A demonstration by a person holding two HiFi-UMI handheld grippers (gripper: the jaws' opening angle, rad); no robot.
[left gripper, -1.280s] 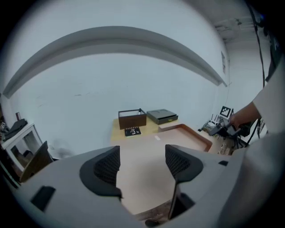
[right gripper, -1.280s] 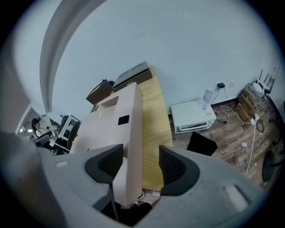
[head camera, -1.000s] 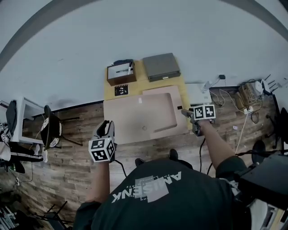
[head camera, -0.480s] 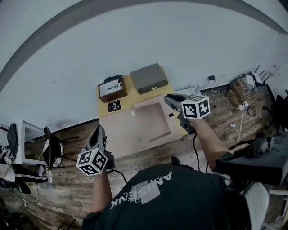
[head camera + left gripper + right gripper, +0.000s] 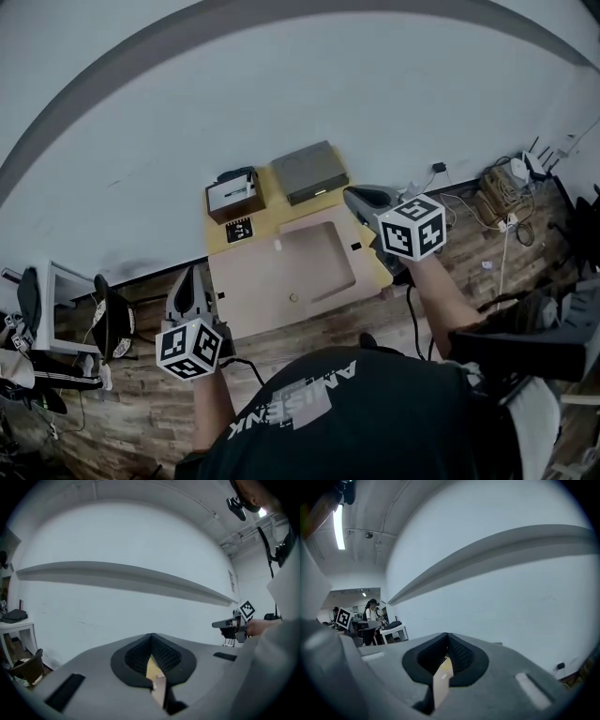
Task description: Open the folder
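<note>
Folder [image 5: 286, 272] lies flat on the table [image 5: 265, 208], flap state unreadable from above; left gripper [image 5: 151, 641] and right gripper [image 5: 447, 641] hang off the folder's left and right edges, jaws pressed together on nothing (right's just closed), so we read both as parked clear: pre-reach or post-job.

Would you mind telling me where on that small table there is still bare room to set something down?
Bare wood shows in a strip between the marker card and the grey case, just behind the folder, and in a thin margin along the right edge of the table. The back left corner is crowded by the brown box.
</note>
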